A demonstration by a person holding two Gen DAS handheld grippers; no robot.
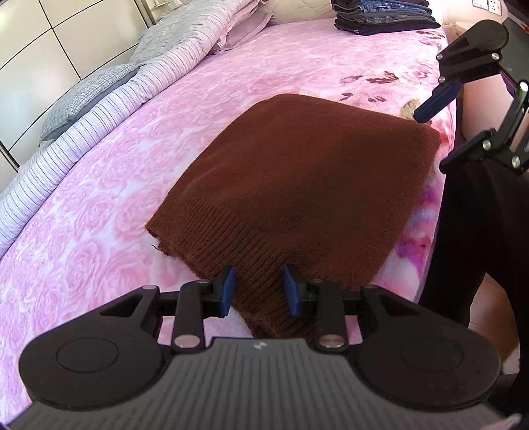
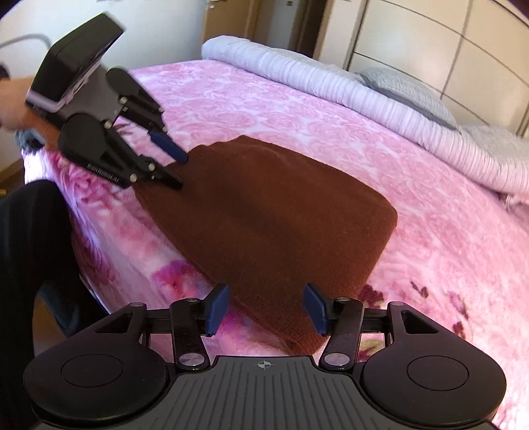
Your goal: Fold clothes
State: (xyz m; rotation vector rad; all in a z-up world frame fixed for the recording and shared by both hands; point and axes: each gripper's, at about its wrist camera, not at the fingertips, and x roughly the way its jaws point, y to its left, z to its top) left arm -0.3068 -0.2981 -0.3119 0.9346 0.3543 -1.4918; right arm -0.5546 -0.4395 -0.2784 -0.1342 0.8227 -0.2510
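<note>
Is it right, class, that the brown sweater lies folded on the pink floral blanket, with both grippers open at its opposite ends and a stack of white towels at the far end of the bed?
One detail is wrong. The stack is dark folded jeans, not white towels, as the left wrist view shows. The rest holds: brown sweater folded on the pink floral blanket, left gripper and right gripper open at its opposite ends.

Both grippers black plastic w/ blue finger pads (image 1: 227,291), silver screws, ribbed grey top plate. Left gripper (image 2: 175,168) has white lettering on its arm. Person wears black trousers (image 1: 476,231).
</note>
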